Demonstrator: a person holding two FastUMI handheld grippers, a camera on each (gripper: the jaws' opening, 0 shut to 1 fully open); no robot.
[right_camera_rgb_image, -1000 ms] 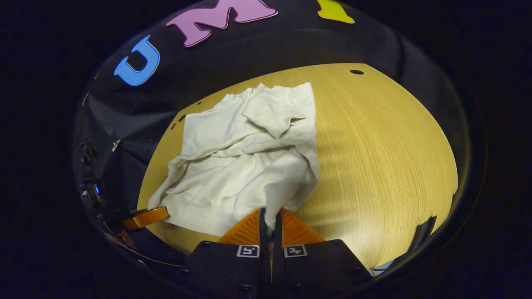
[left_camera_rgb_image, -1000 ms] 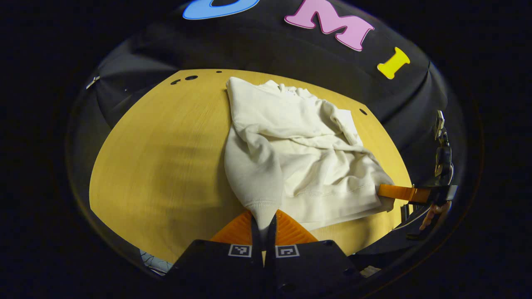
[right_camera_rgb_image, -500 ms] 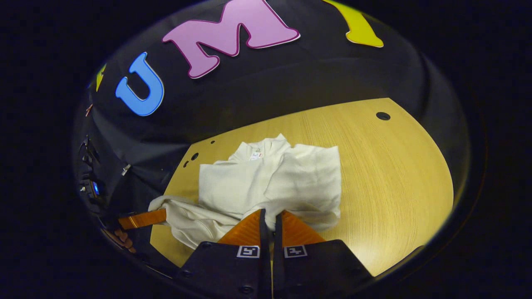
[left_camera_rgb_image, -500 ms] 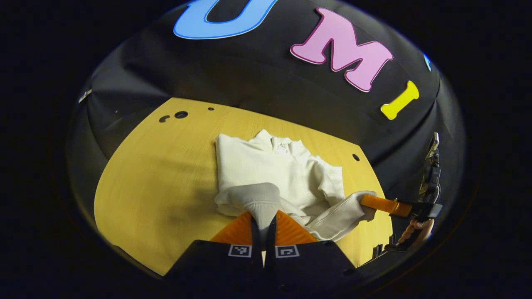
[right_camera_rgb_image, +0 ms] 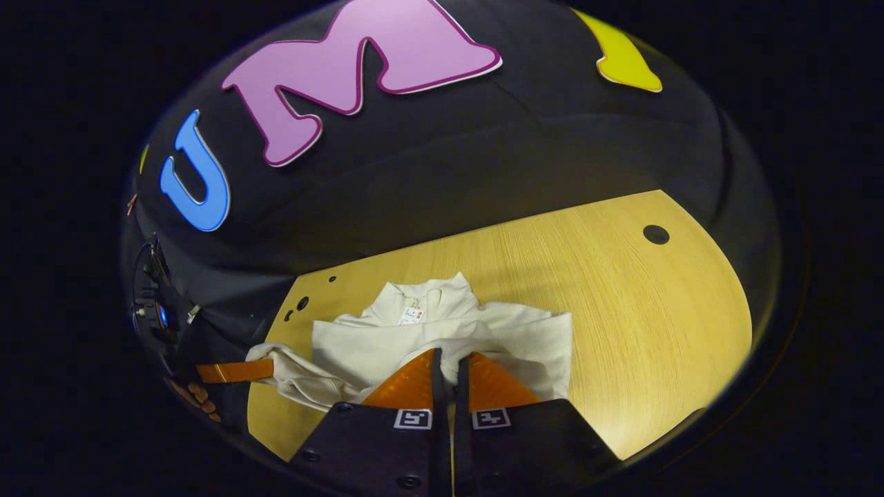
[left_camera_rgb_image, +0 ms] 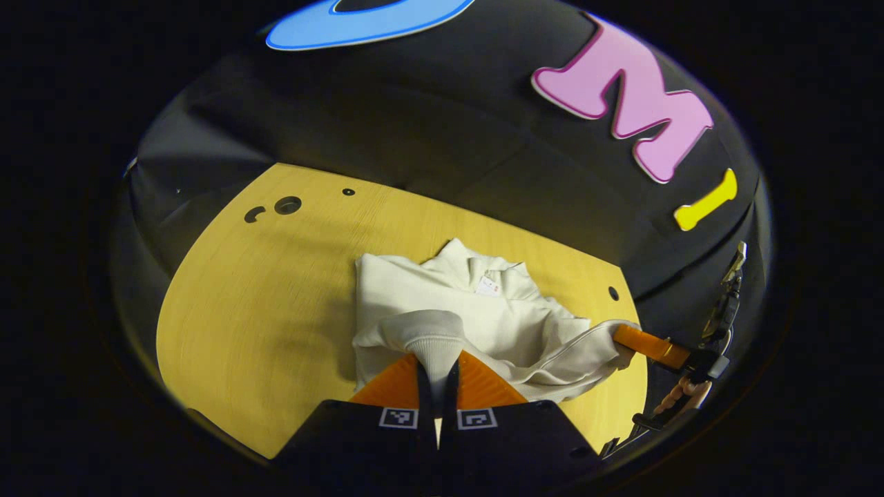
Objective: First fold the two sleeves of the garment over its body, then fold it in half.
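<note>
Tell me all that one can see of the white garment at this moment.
The garment is a cream-white sweatshirt of soft, thick cloth, with ribbed hem and a small tag inside its collar. It lies on the wooden table, collar toward the far wall. The near part is lifted and doubled toward the collar. The left gripper is shut on one ribbed corner, the right gripper on another. The cloth sags in folds between them.

A light wooden table (left_camera_rgb_image: pixel 262 290) with small round holes (left_camera_rgb_image: pixel 287 204) stands against black cloth.
</note>
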